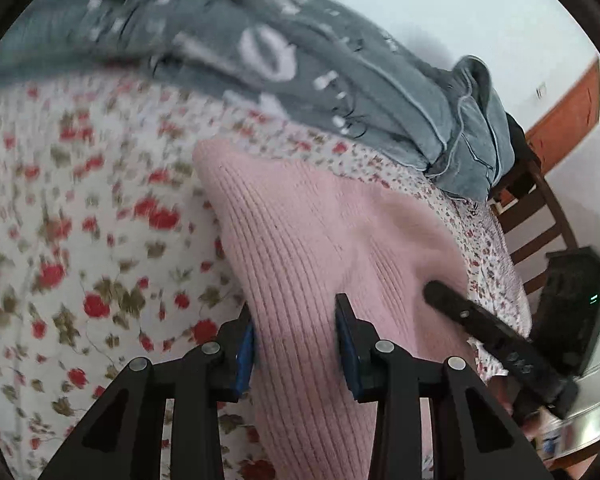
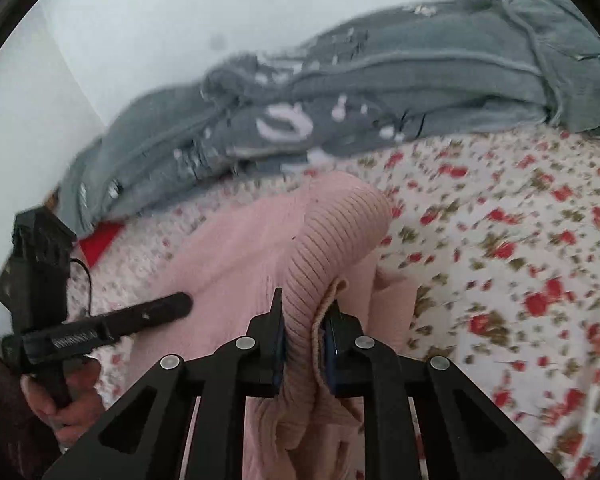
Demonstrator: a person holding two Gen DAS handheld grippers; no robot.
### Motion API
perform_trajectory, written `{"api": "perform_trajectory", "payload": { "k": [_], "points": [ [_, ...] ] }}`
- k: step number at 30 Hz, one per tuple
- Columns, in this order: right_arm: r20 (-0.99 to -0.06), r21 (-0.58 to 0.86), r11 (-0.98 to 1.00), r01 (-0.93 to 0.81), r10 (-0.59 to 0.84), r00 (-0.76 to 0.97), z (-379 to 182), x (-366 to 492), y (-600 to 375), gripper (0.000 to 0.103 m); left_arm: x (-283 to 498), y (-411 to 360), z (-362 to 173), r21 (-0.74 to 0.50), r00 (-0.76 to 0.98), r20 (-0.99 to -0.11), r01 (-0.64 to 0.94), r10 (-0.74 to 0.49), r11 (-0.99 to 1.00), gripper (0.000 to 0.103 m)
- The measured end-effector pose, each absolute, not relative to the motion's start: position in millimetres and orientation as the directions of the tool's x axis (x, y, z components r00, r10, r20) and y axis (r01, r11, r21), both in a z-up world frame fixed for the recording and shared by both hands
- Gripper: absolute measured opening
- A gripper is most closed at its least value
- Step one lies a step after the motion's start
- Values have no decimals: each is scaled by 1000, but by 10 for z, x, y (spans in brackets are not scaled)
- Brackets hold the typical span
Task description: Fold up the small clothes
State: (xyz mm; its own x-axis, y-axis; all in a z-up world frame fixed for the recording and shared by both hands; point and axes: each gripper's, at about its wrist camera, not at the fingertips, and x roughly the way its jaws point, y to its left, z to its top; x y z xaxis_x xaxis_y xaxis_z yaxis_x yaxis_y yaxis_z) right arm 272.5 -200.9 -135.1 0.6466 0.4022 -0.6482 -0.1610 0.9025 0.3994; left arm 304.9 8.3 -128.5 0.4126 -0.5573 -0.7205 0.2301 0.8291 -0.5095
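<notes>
The right gripper pinched a bunched fold of the pink sweater to carry it over, while the left gripper straddled the knit, fingers apart.

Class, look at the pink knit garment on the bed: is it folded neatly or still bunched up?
Bunched, not neatly folded. The pink knit garment humps up in a ribbed roll gripped by the right gripper, loose layers hanging below.

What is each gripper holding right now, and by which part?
The right gripper is shut on the pink sweater, pinching its ribbed cuff. The left gripper straddles the sweater, fingers open, gripping nothing.
</notes>
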Motion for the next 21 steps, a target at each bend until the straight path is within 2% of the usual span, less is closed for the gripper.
{"api": "perform_trajectory", "payload": {
  "k": [2,7,9,12,15,18,20,21],
  "points": [
    [-680,379,915,-136,375,630,-1486,2772,-2024,18,3042,55,-1364,-506,415,-719,237,-557,829,40],
    [-697,429,899,-85,389,602,-1620,2789,-2297,34,3005,-11,-1374,-463,427,-731,262,-532,847,50],
    [-705,400,912,-89,368,607,-1575,2747,-2318,35,2957,-19,-1336,-429,440,-743,265,-504,864,51],
    [-699,319,943,-90,299,649,-1396,2654,-2325,38,2865,16,-1180,-353,502,-740,277,-448,894,51],
    [-652,259,959,-115,262,712,-1174,2554,-2216,38,2781,-48,-935,-310,576,-686,321,-444,895,51],
    [-599,182,966,-184,258,758,-1070,2469,-1948,38,2721,-241,-790,-214,631,-651,381,-422,900,51],
    [-602,116,965,-234,255,757,-1176,2508,-1725,38,2753,-395,-898,-154,616,-689,390,-381,908,51],
    [-627,83,970,-230,230,745,-1270,2559,-1653,38,2782,-438,-985,-142,593,-718,385,-363,912,44]
  ]
}}
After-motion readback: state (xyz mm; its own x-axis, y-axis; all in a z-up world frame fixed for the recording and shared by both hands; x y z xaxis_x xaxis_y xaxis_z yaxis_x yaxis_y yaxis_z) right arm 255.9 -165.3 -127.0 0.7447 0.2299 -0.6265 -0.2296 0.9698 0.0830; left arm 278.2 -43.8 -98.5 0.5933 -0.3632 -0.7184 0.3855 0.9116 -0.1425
